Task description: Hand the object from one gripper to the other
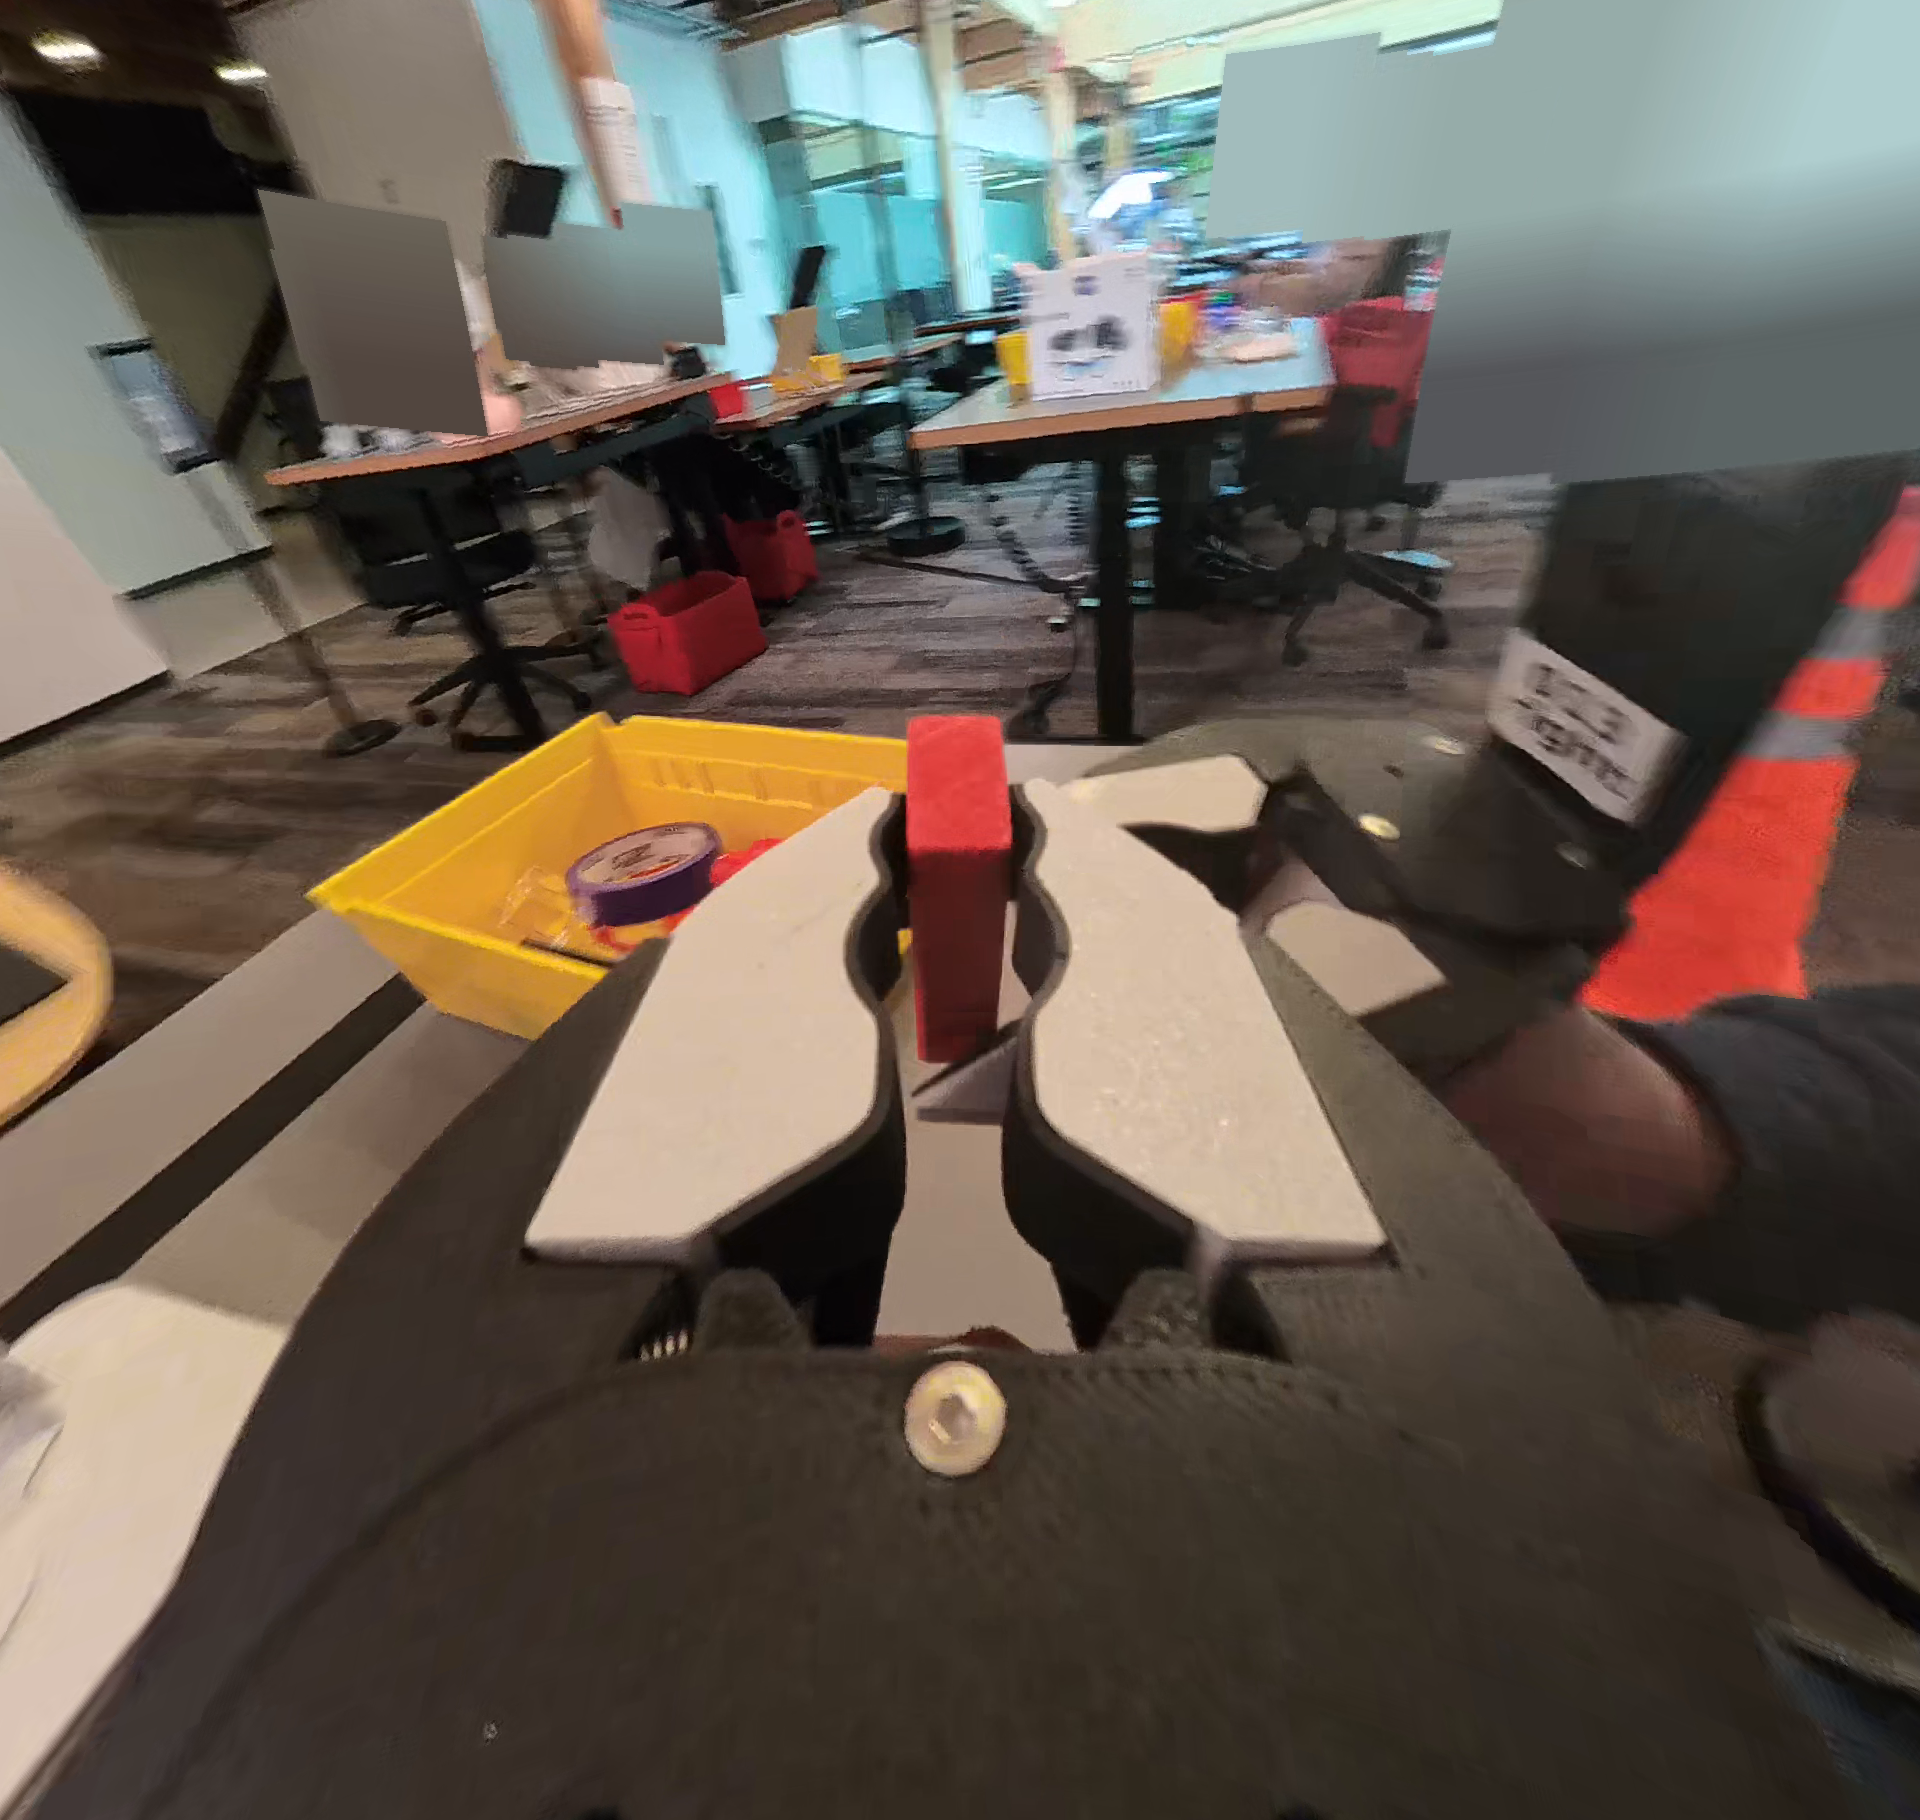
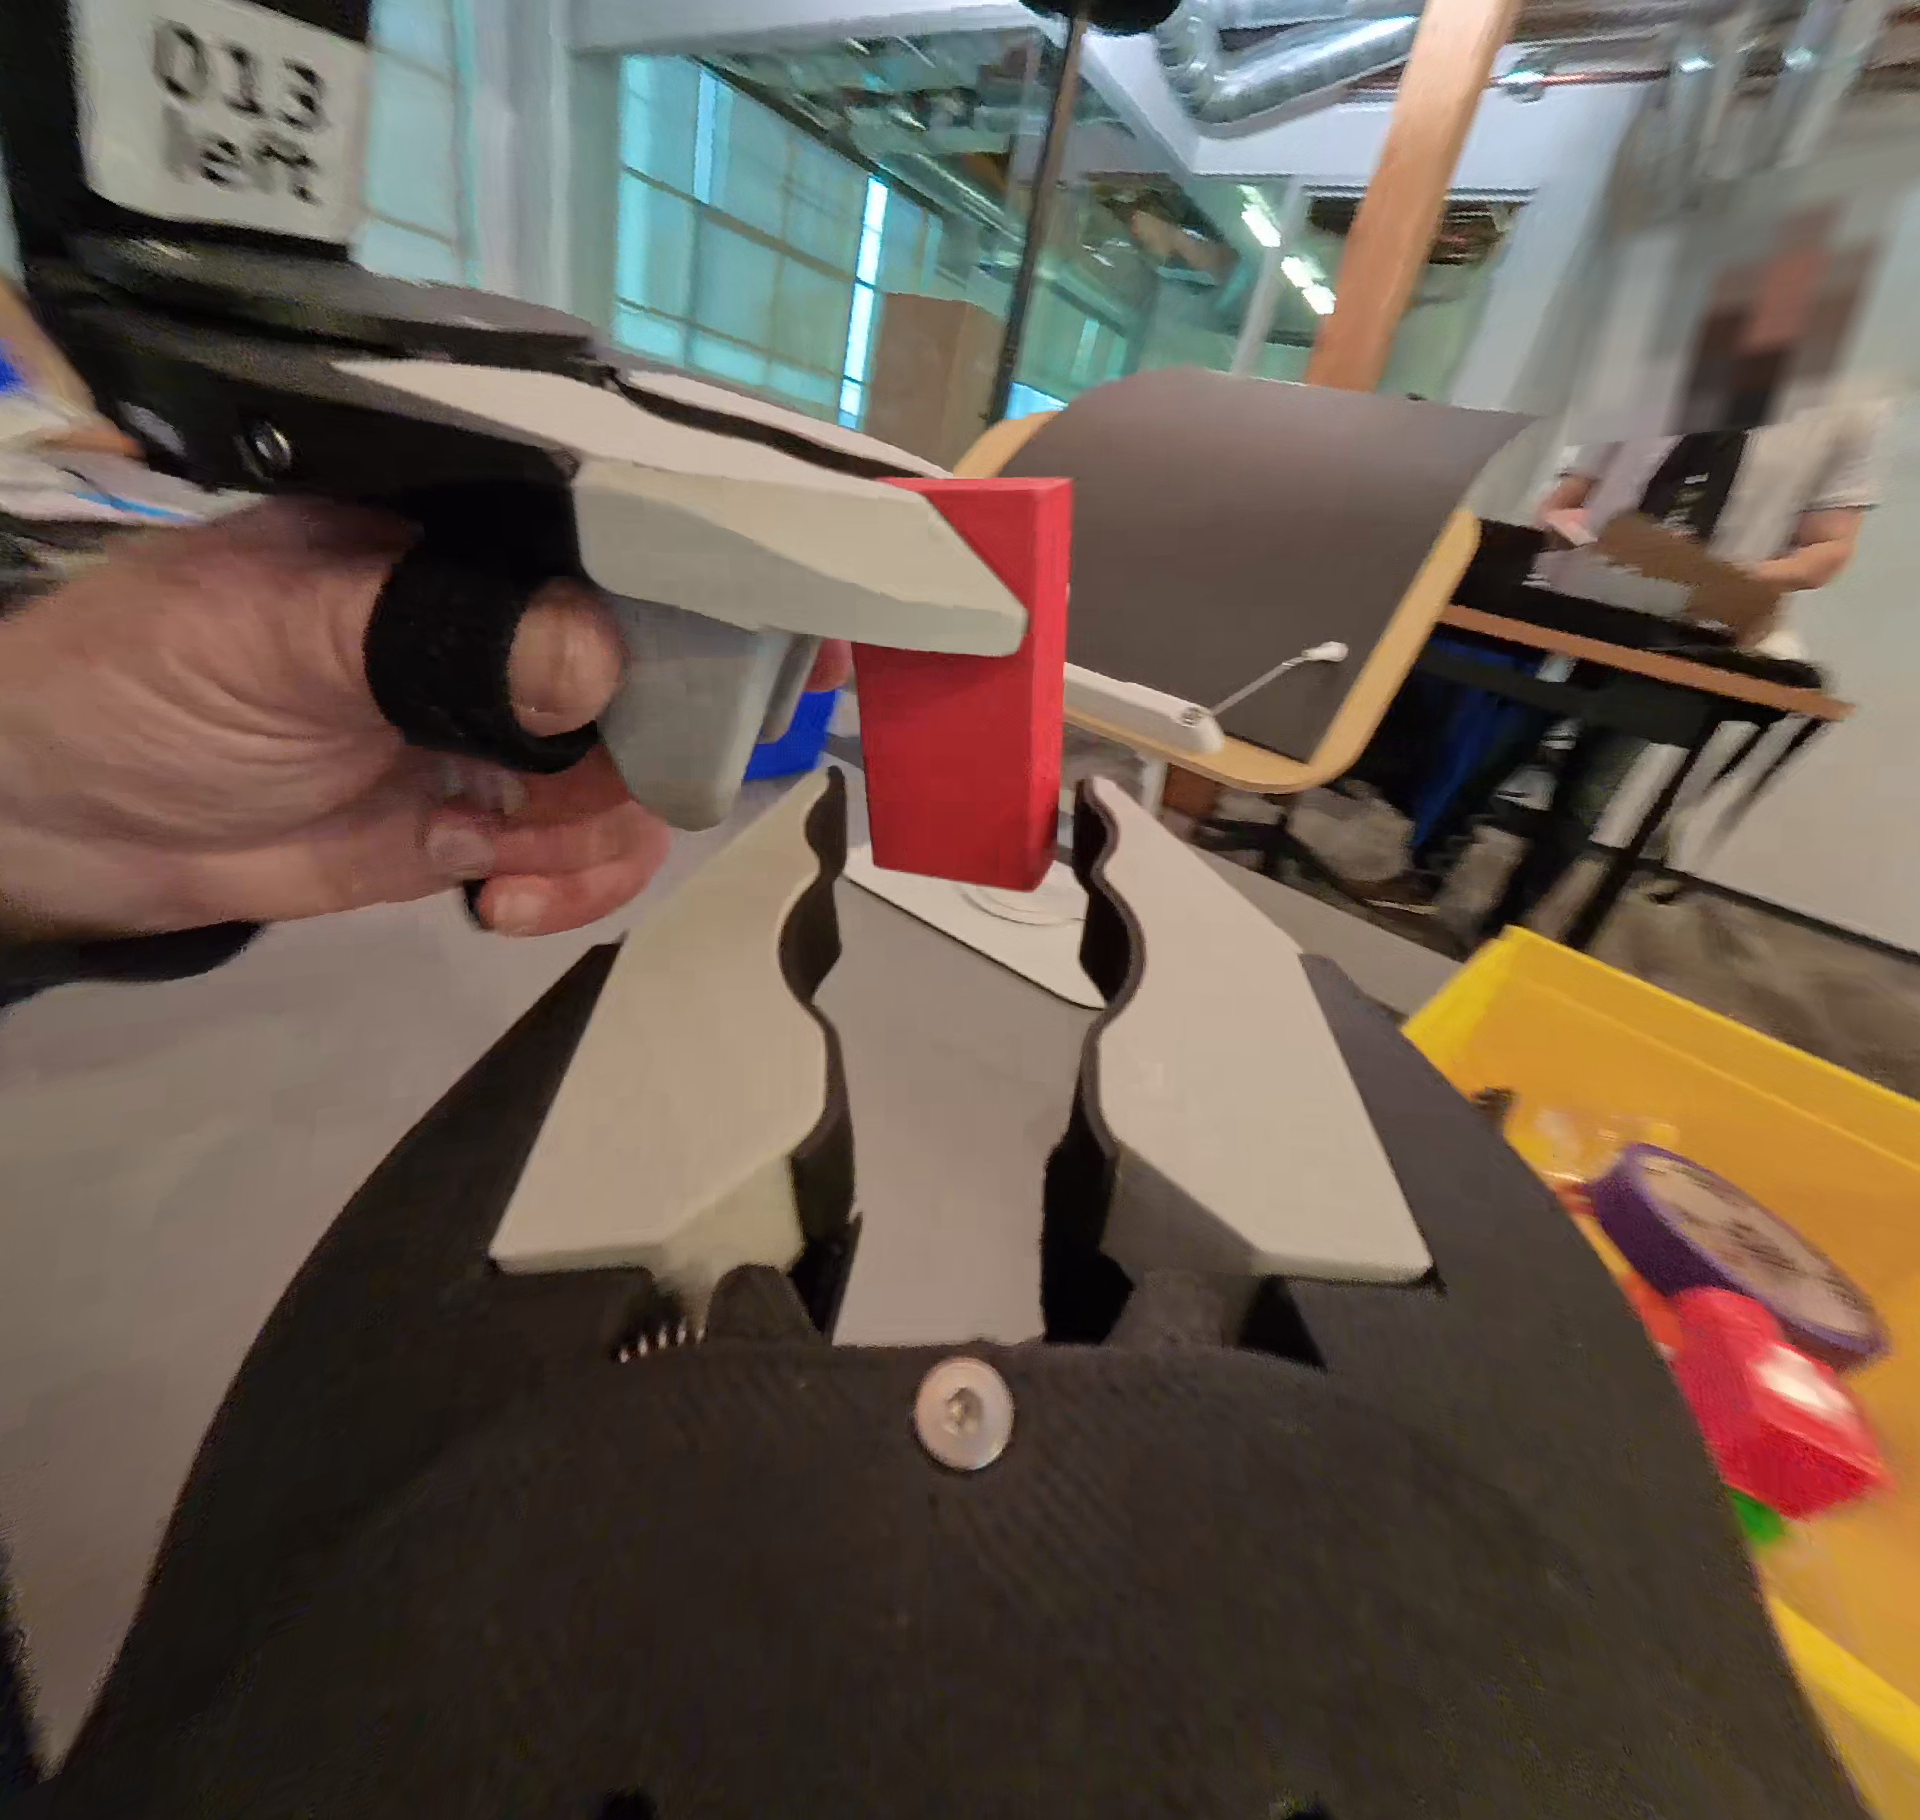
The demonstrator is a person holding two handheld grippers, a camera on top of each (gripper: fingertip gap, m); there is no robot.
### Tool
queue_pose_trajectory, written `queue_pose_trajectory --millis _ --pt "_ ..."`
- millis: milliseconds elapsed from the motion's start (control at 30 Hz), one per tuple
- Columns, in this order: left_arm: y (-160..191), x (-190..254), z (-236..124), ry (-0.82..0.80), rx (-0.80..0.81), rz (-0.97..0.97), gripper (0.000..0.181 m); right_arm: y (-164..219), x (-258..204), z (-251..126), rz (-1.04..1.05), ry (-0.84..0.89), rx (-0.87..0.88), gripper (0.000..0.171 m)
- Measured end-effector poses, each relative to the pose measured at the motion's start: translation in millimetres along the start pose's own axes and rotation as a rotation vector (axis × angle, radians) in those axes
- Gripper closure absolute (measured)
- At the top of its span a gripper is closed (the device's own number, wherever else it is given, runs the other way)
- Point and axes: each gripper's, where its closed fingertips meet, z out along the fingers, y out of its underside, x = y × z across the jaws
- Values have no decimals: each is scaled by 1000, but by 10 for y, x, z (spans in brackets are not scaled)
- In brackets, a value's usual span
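A red rectangular block (image 1: 958,897) stands upright between the fingers of my left gripper (image 1: 956,804), which is shut on its upper part. In the right wrist view the left gripper (image 2: 977,586) comes in from the left, held by a hand, and carries the block (image 2: 966,710) above the grey table (image 2: 312,1095). My right gripper (image 2: 956,804) is open, and the block's lower end hangs between its fingertips without touching the pads. In the left wrist view one grey finger (image 1: 1174,799) of the right gripper shows just right of the block; its other finger is hidden.
A yellow bin (image 1: 468,949) stands on the grey table (image 1: 208,1095) with a purple tape roll (image 1: 644,866) and small items inside. The bin also shows in the right wrist view (image 2: 1662,1022). An orange cone (image 1: 1766,835) is at the right. A chair (image 2: 1247,523) stands beyond the table. One gripper's finger ends stand about 5 cm off the other's.
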Motion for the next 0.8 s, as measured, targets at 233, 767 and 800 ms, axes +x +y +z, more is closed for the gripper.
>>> queue_pose_trajectory --millis 233,767,800 --pt "69 417 -193 480 -103 226 164 -94 -358 -214 356 -601 28 118" --pt "103 1045 -810 1216 -187 212 164 -204 -1242 -758 635 -1510 -29 130" --pt "101 1074 -837 1239 -190 205 164 -191 -1273 -777 608 -1518 -27 133"
